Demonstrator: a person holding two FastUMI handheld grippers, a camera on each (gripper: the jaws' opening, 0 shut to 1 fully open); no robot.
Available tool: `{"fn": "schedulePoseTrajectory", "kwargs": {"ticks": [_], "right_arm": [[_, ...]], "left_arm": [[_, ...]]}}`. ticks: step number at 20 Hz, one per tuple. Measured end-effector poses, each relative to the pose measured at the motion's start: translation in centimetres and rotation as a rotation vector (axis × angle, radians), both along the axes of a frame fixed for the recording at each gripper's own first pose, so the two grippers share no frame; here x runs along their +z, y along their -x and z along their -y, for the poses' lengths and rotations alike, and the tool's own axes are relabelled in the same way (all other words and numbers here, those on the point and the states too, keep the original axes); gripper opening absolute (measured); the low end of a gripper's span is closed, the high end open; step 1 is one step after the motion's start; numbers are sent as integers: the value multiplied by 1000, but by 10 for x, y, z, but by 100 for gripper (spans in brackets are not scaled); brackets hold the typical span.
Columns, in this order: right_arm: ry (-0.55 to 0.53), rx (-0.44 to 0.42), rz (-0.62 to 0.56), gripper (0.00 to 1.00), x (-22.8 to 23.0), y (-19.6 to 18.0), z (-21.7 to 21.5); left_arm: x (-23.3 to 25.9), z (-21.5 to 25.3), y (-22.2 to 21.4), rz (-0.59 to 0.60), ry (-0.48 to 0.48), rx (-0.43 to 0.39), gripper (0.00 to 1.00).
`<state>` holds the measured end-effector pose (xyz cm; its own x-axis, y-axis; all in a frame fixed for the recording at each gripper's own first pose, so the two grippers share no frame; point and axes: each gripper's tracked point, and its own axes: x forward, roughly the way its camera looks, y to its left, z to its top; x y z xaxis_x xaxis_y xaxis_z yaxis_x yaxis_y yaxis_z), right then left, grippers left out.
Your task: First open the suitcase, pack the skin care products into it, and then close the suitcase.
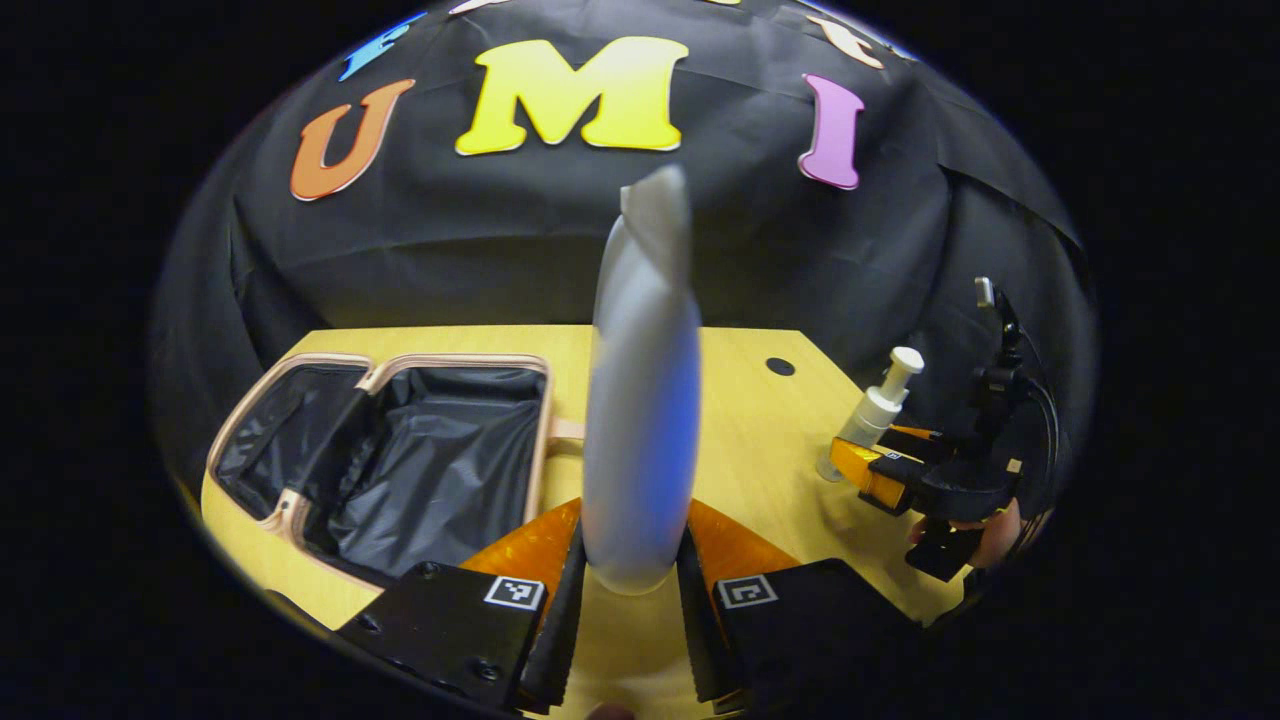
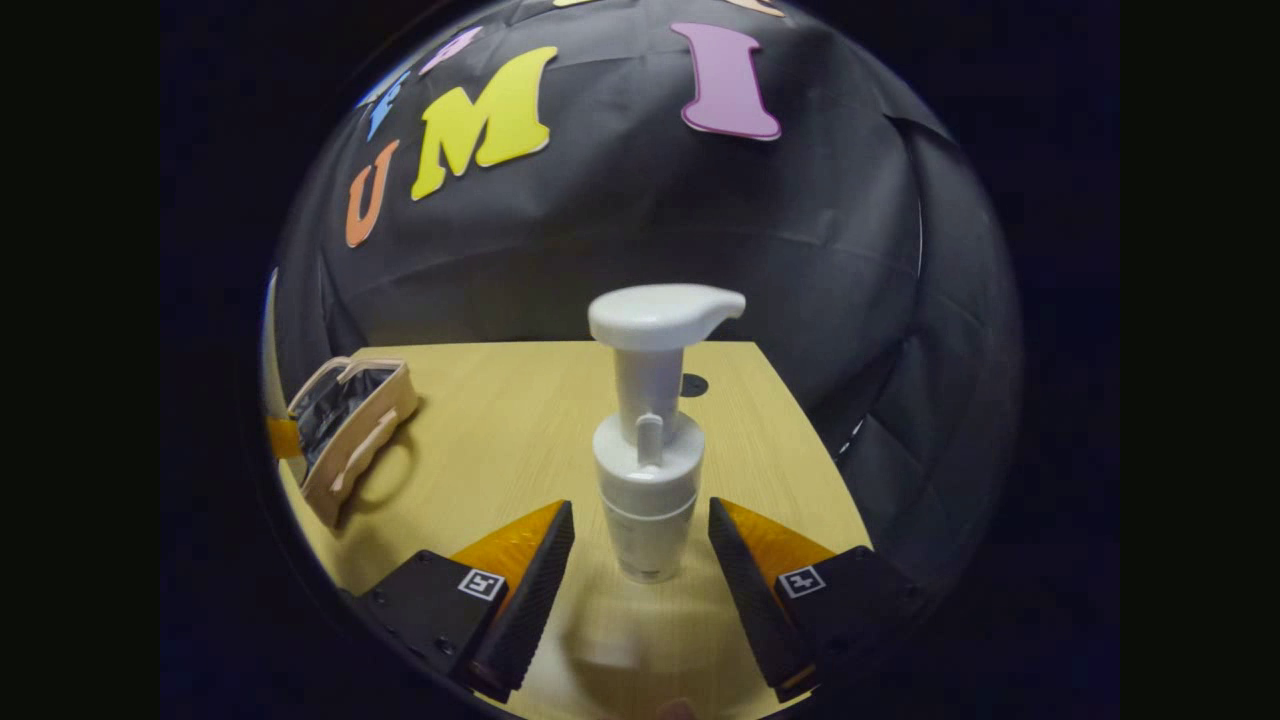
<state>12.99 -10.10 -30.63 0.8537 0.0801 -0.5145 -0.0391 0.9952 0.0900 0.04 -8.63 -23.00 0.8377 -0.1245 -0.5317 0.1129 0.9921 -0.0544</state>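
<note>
A pale wooden table [image 1: 760, 440] stands against the black cloth wall of the booth, and on it the suitcase [image 1: 400, 460] lies open, its dark lining exposed, so the first step looks done and the packing is under way.

Taking the suitcase as the landmark: in the left gripper view the left gripper [image 1: 632, 585] pinches a white tube [image 1: 642, 420] by its lower end, both fingers pressed on it, with the tube's long axis running straight up and away from the jaws. The open shell sits just to the left of the tube and a little beyond the fingers, so this hand is plainly the nearer one to the suitcase (a short swing sideways, as I judge it, would bring the tube over the lining).

The pump bottle [image 2: 648, 470] stands upright on the table well to the right of the suitcase, towards the far side of the table from it. In the right gripper view the right gripper [image 2: 640, 570] has its fingers spread on either side of the bottle's base, with a clear gap at each side, not touching it. The bottle's long axis is vertical and it lies dead ahead between the jaws, so a plain closing should take it. From this hand the suitcase lies far off to the left.
</note>
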Motion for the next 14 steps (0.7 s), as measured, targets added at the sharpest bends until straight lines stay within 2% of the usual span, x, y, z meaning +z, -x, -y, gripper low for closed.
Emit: {"fn": "schedulePoseTrajectory", "kwargs": {"ticks": [1,3,5,8,9,10,14], "right_arm": [[3,-7,-2,81,-4,-5,0],[7,-12,2,75,-9,-15,-1],[19,-20,-6,63,-14,-22,-1],[55,-35,-13,57,-15,-23,4],[59,-40,-23,49,-18,-24,4],[72,-44,-24,52,-13,-19,4],[78,-10,-12,49,30,5,-9]], "left_arm": [[5,-13,1,4,-18,19,48],[15,-38,2,15,-43,51,48],[22,-61,2,23,-60,77,48],[27,-93,3,22,-65,104,48],[26,-103,2,15,-59,109,48],[24,-112,2,6,-57,114,49],[12,-150,-7,-31,-19,109,49]]}}
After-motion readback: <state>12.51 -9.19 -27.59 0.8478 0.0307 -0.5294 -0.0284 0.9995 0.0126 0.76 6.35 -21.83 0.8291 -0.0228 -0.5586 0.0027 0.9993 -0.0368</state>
